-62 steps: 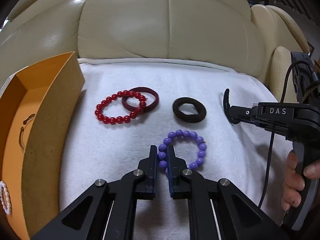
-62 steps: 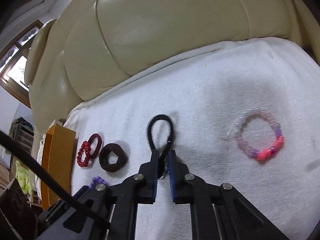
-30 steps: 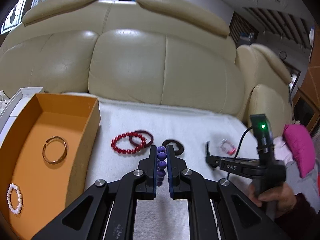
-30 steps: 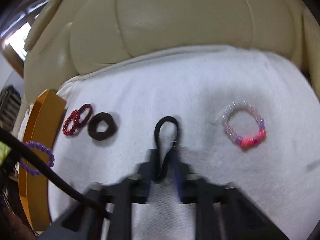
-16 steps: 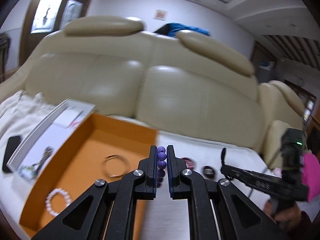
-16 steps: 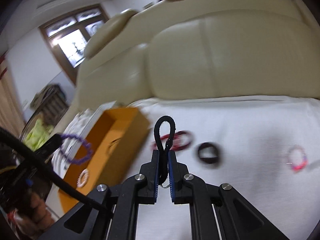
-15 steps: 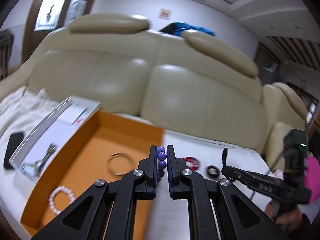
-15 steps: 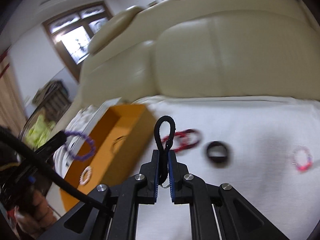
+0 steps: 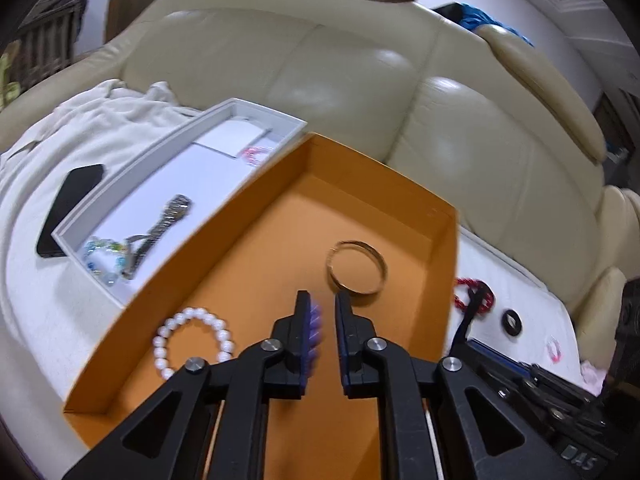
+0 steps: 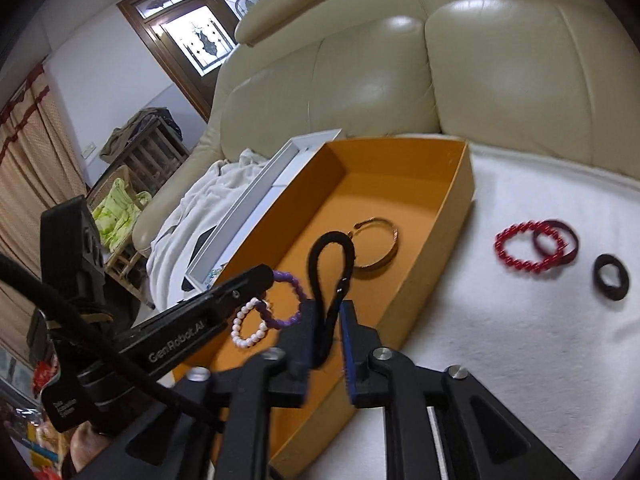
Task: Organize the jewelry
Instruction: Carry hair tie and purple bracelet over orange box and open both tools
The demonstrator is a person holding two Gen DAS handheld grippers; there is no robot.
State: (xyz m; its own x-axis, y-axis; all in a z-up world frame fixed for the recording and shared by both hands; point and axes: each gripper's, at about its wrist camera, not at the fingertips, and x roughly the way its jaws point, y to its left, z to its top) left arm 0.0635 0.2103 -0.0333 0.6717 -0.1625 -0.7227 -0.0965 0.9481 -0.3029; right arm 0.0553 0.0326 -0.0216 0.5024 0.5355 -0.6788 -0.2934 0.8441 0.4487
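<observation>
Both grippers, carried from the towel to above the orange box (image 10: 460, 200), are opening: the left gripper (image 9: 320, 312) lets the purple bead bracelet (image 10: 286, 300) slip, the right gripper (image 10: 326, 320) frees the black hair tie (image 10: 332, 264), so both should drop in.

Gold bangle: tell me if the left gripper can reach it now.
Likely yes: the left gripper is over the orange box, the gold bangle uncovered just ahead. Its opening jaws have the purple bracelet between them.

Inside the orange box (image 9: 384, 176), bare floor lies open toward the far wall and in the strip between the gold bangle (image 9: 356, 267) and the pearl bracelet (image 9: 192, 342). Its 4 raised walls hem any level approach. The white tray (image 9: 192, 136) presses along its left wall. On the white towel (image 10: 520, 340), room stays free nearer than the red bead bracelet (image 10: 524, 252) and dark hair tie (image 10: 610, 277).
</observation>
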